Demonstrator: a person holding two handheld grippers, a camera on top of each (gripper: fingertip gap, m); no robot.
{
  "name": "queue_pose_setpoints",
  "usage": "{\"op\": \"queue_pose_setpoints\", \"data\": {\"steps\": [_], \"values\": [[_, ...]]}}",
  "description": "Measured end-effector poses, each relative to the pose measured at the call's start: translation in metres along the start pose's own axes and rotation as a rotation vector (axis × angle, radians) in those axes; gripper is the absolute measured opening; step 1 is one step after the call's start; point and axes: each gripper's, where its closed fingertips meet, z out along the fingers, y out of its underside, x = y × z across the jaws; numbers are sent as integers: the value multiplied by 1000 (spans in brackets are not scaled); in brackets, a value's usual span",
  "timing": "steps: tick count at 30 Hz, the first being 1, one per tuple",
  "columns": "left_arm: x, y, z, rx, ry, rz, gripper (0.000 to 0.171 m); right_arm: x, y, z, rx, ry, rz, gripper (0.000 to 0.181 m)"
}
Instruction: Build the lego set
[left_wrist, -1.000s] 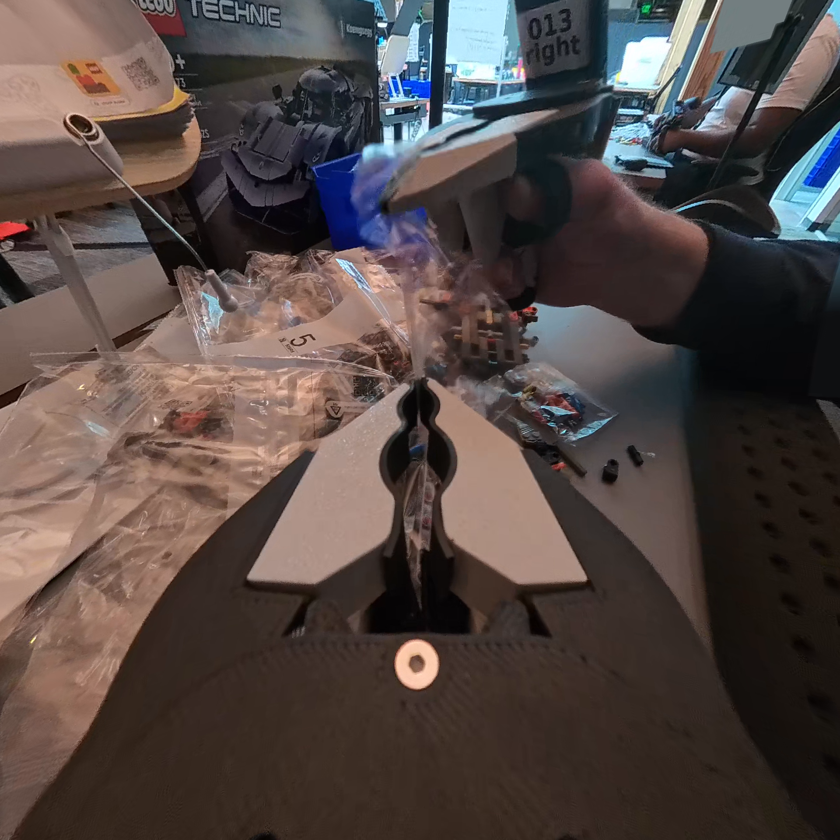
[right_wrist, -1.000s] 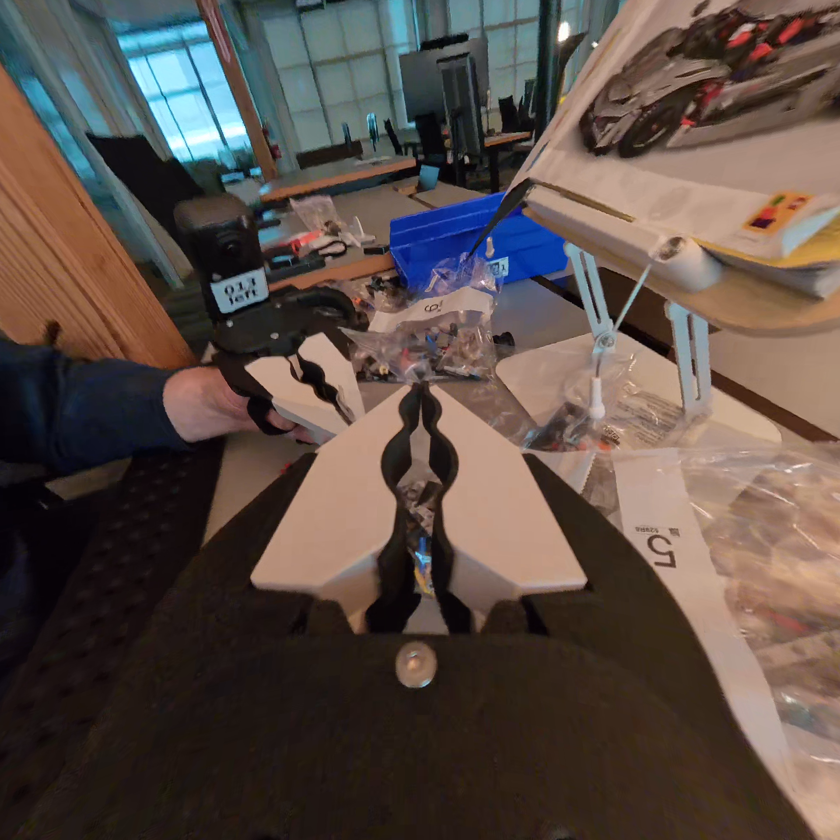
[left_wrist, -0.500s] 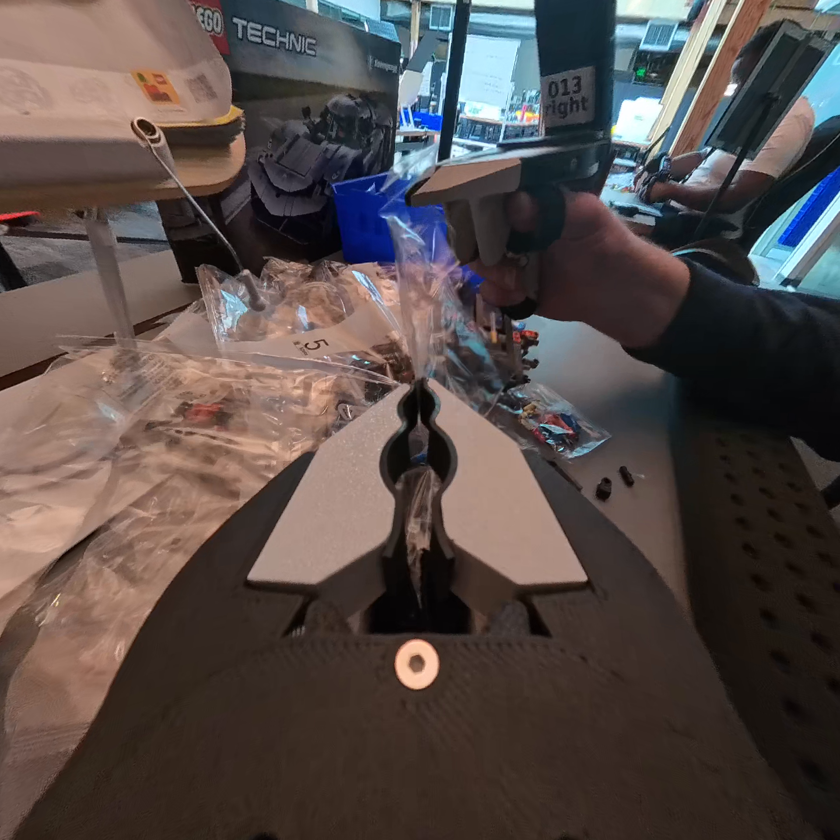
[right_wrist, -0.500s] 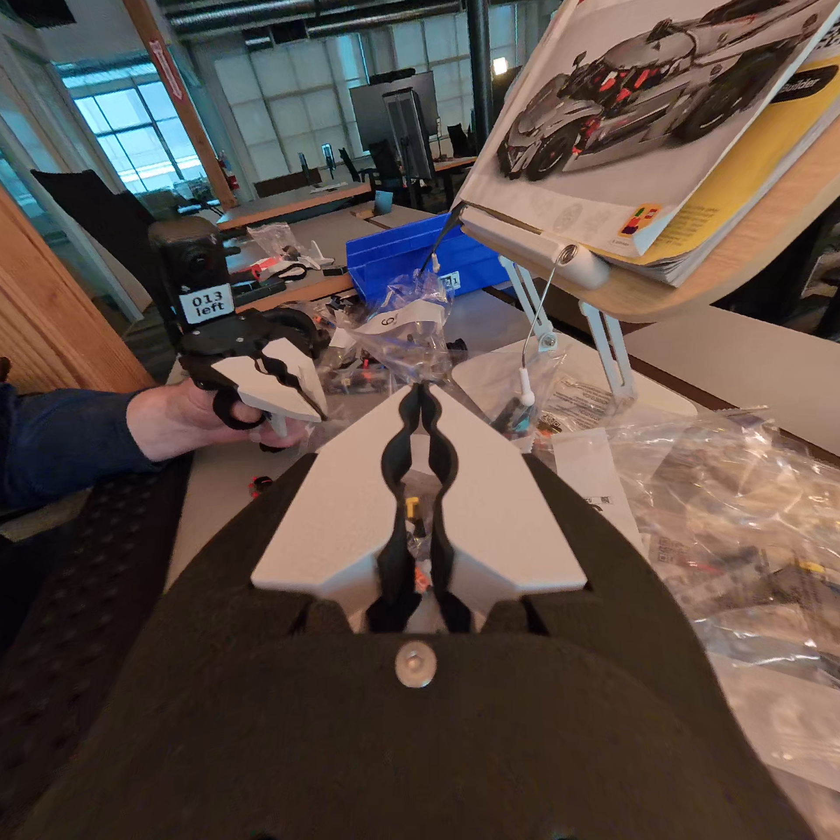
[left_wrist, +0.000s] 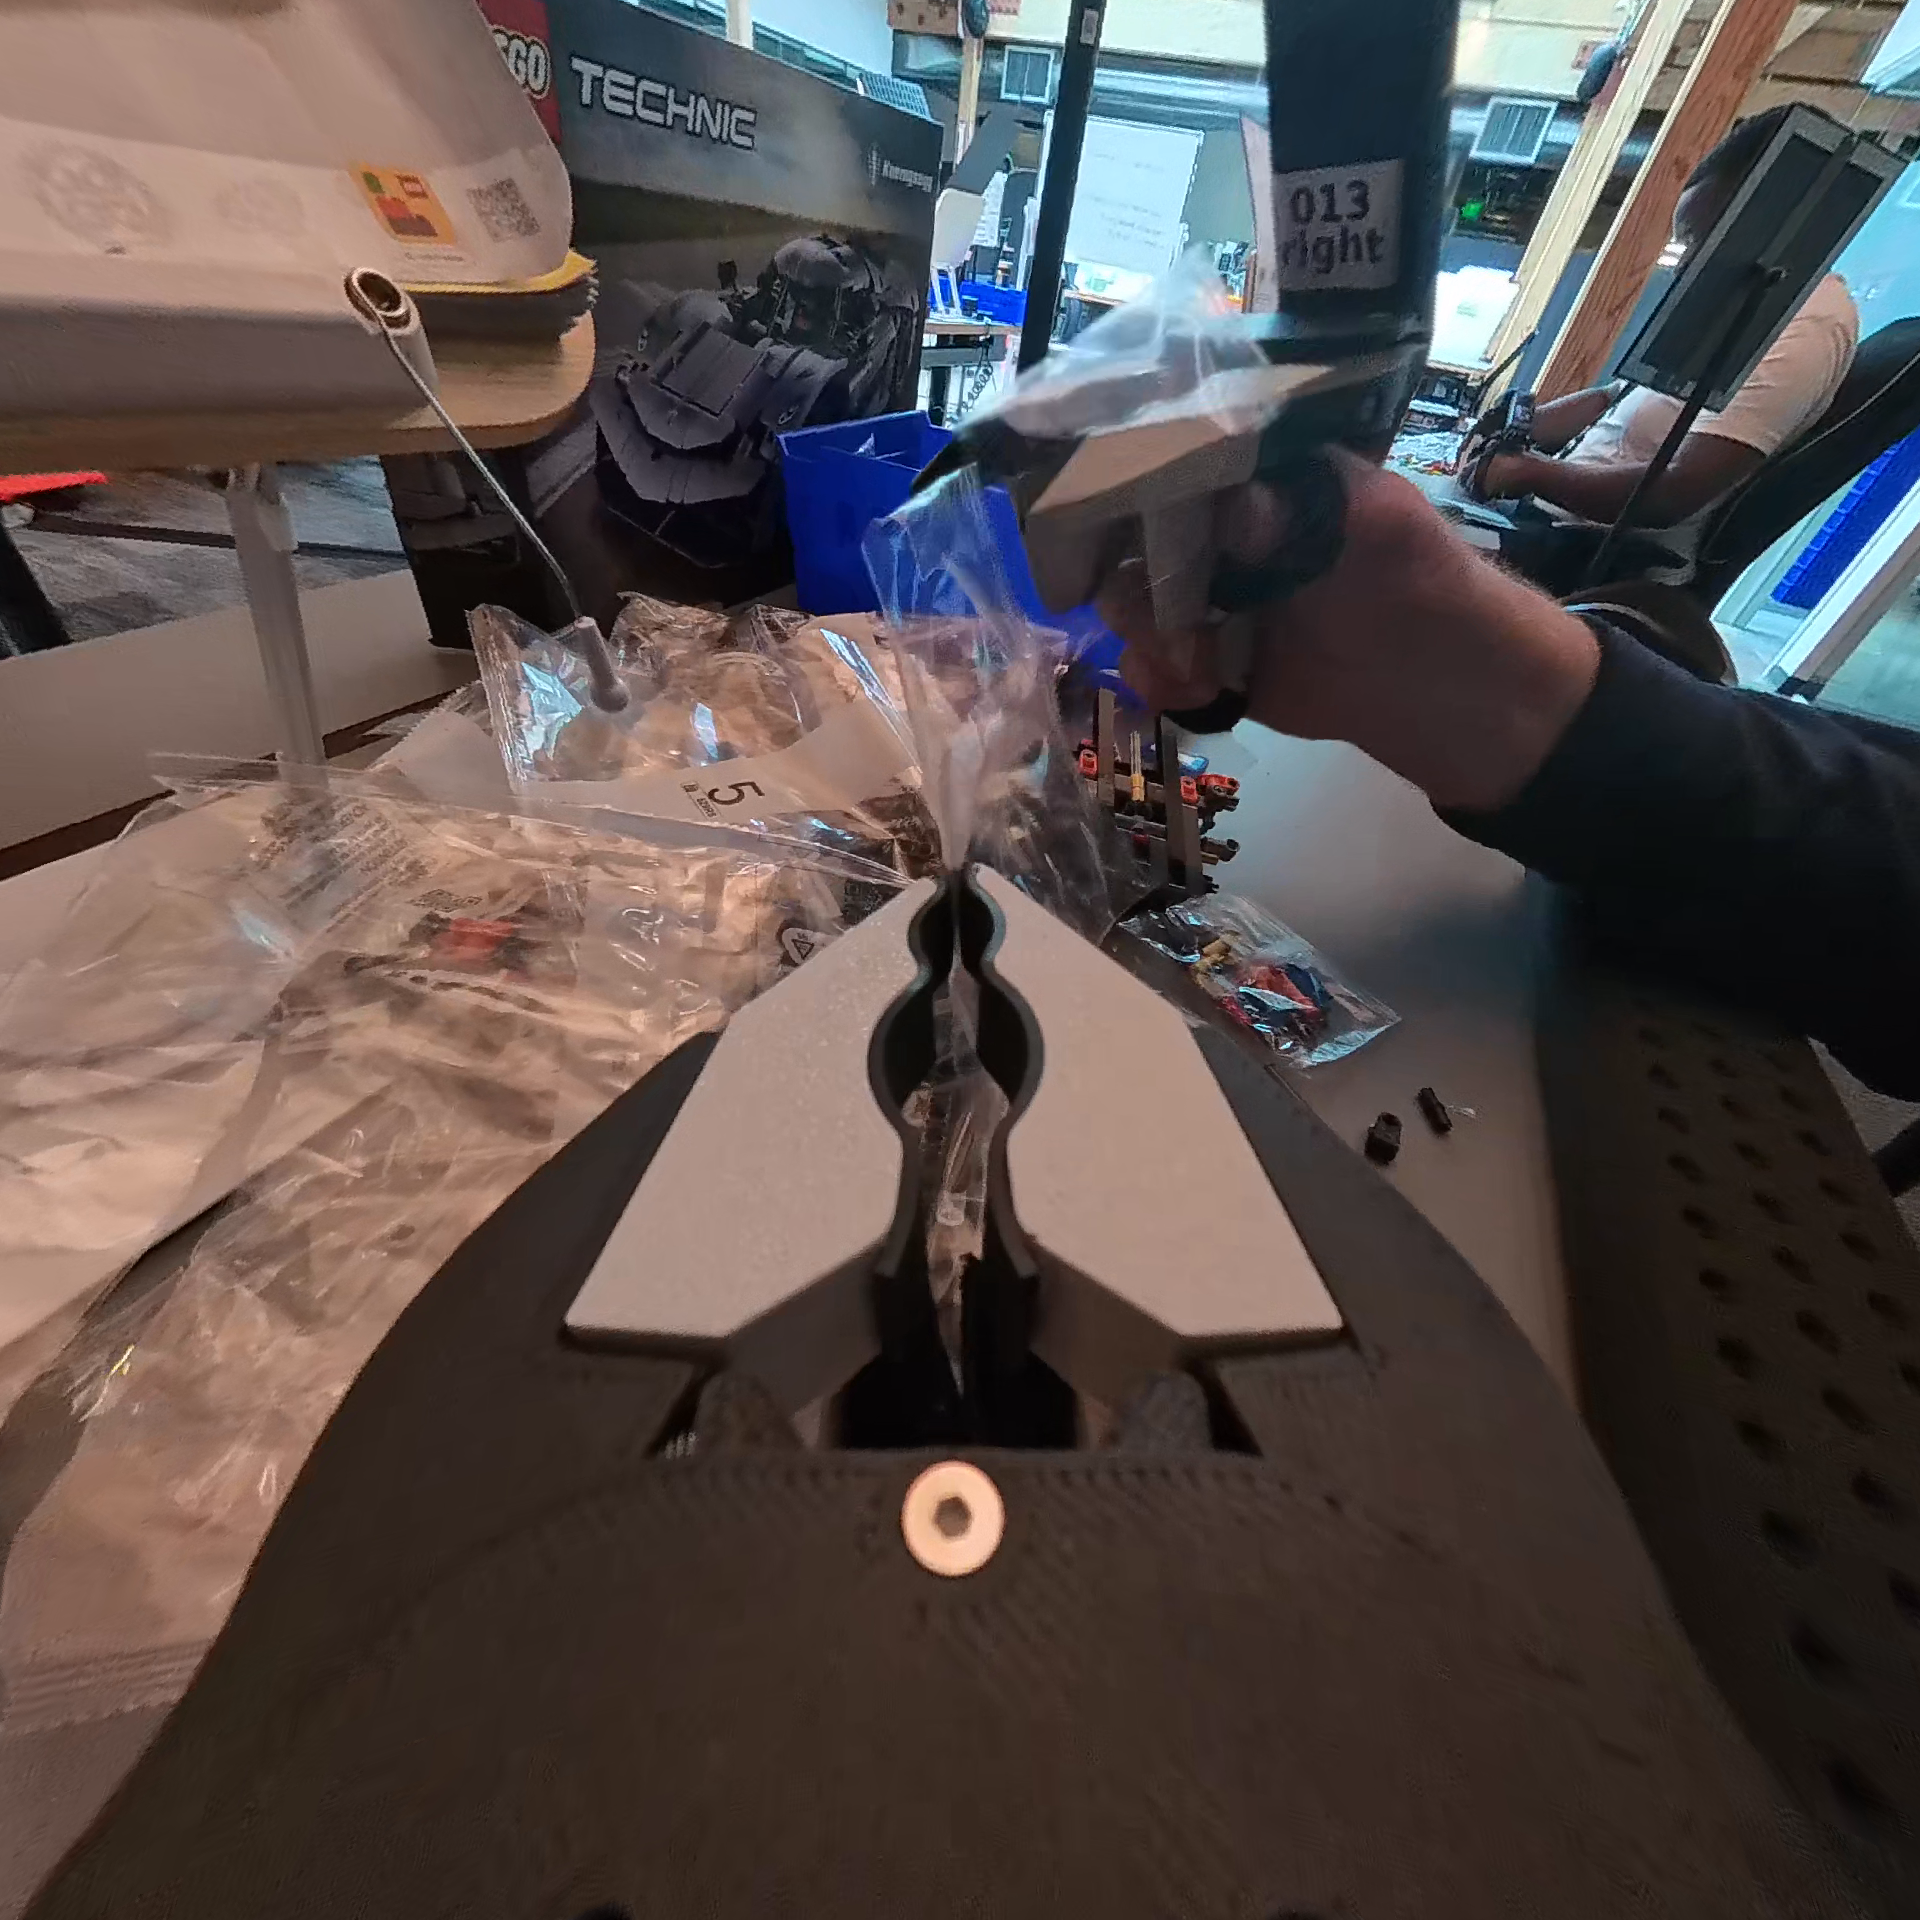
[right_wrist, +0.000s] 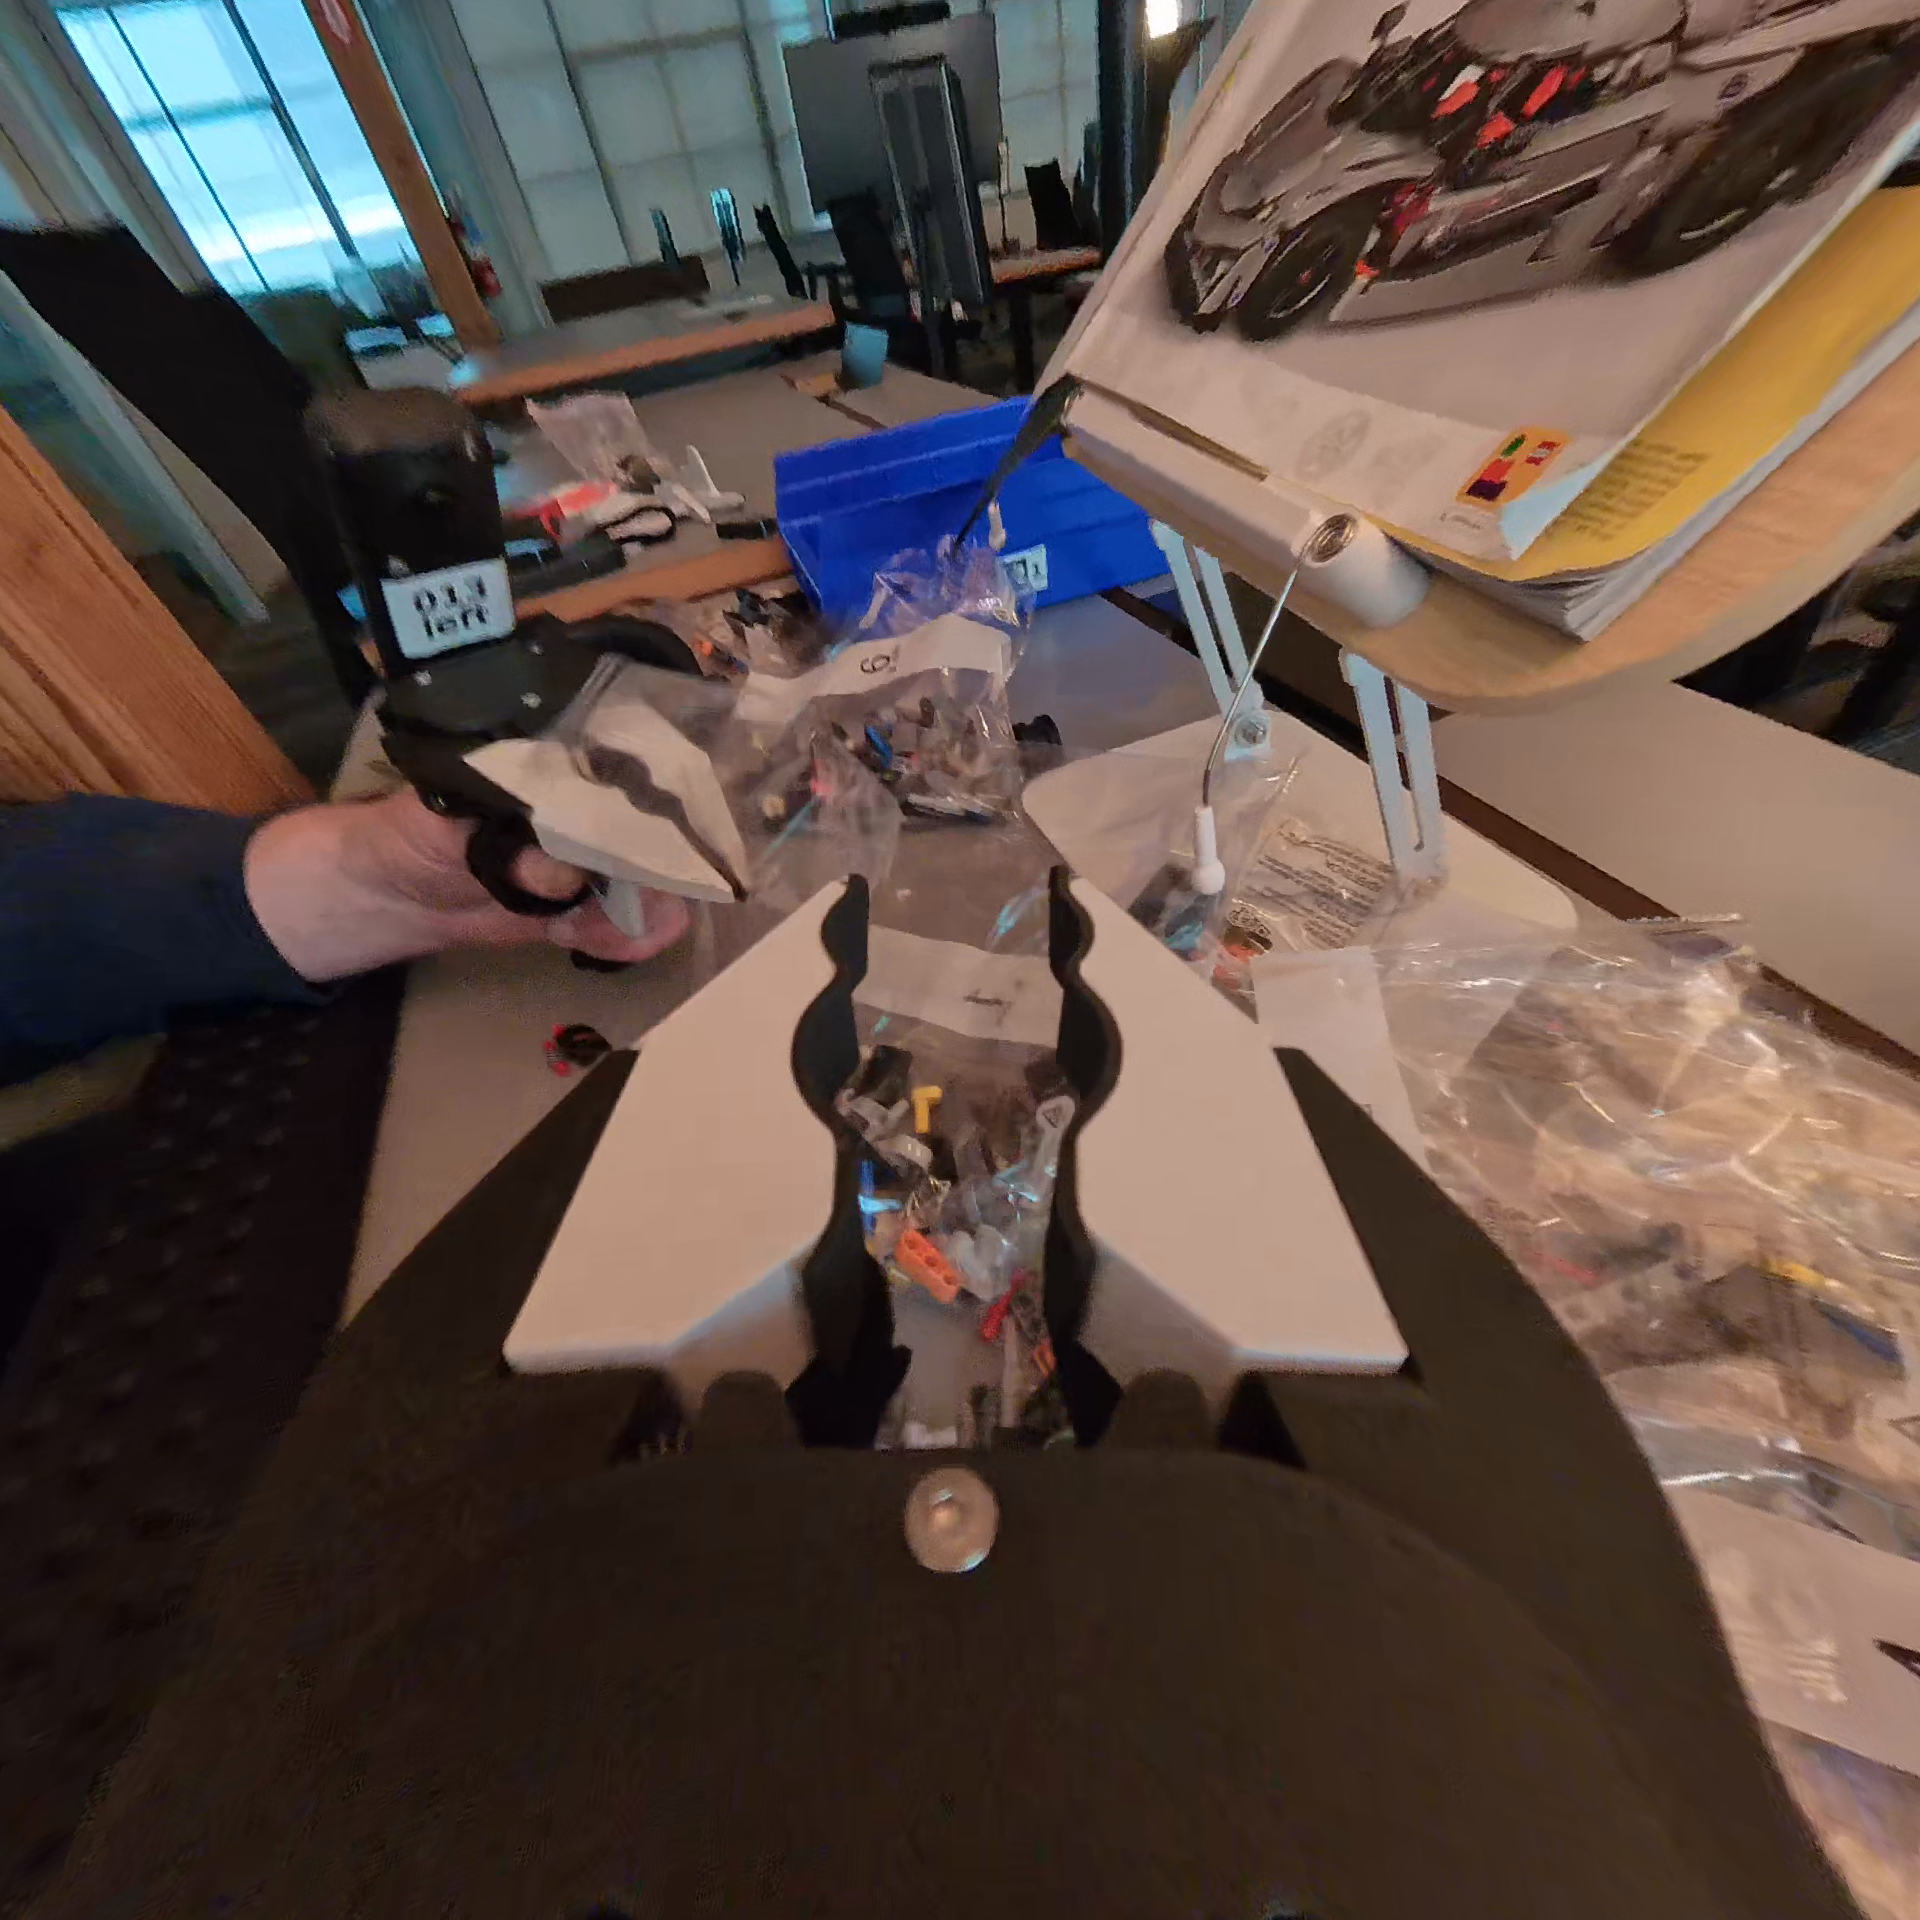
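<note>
My left gripper (left_wrist: 958, 883) is shut on a clear plastic bag (left_wrist: 961, 665) of small parts. The film rises from its tips and drapes over my right gripper (left_wrist: 935, 480), which is held above and beyond it. In the right wrist view my right gripper (right_wrist: 951, 904) is open, and a clear bag of small coloured parts (right_wrist: 951, 1174) shows in the gap between its fingers. I cannot tell if it touches them. The left gripper (right_wrist: 736, 881) is to the left there, shut on film. A partly built black frame with red pins (left_wrist: 1164, 790) stands on the table under the right hand.
Several clear parts bags (left_wrist: 364, 987) cover the table's left. A small bag of coloured parts (left_wrist: 1268, 987) and two black pins (left_wrist: 1408, 1122) lie at right by a black perforated mat (left_wrist: 1766, 1247). Behind are a blue bin (right_wrist: 935, 499), the set's box (left_wrist: 727, 312) and a booklet on a stand (right_wrist: 1455, 260). The gap from one gripper's tips to the other's is roughly 10 cm.
My right gripper was shut on the bag and is now open. My left gripper stays shut on the bag. The right gripper has come nearer and higher in the left wrist view.
</note>
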Motion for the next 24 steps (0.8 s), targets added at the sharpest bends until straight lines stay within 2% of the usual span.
{"op": "queue_pose_setpoints", "data": {"steps": [4, 6, 8, 11, 13, 14, 16, 20, 24], "values": [[1, 1, 2, -1, 5, -8, 0, -8, 18, 12, -113, -1, -90, 42], [1, 0, 1, 6, 1, -12, 0, -16, 27, 17, -148, -57, -59, 52], [2, -1, 1, 13, 10, -19, 0, -21, 33, 23, -168, -91, -34, 55], [5, 0, 2, 10, 26, -23, 0, -32, 32, 29, -147, -136, -34, 33], [6, 1, 3, 5, 32, -17, 0, -38, 31, 29, -143, -166, -43, 4], [8, 0, 3, 9, 37, -11, 0, -40, 31, 28, -142, -180, -39, 0], [6, -1, 3, 8, 19, 8, 3, -37, 33, 25, -155, -174, -42, 0], [0, -7, -1, 30, -29, 66, 20, -40, 34, 19, -184, -203, -45, 0], [10, -6, 2, 14, -10, 138, 23, -47, 53, 24, -287, -234, -62, 0]]}}
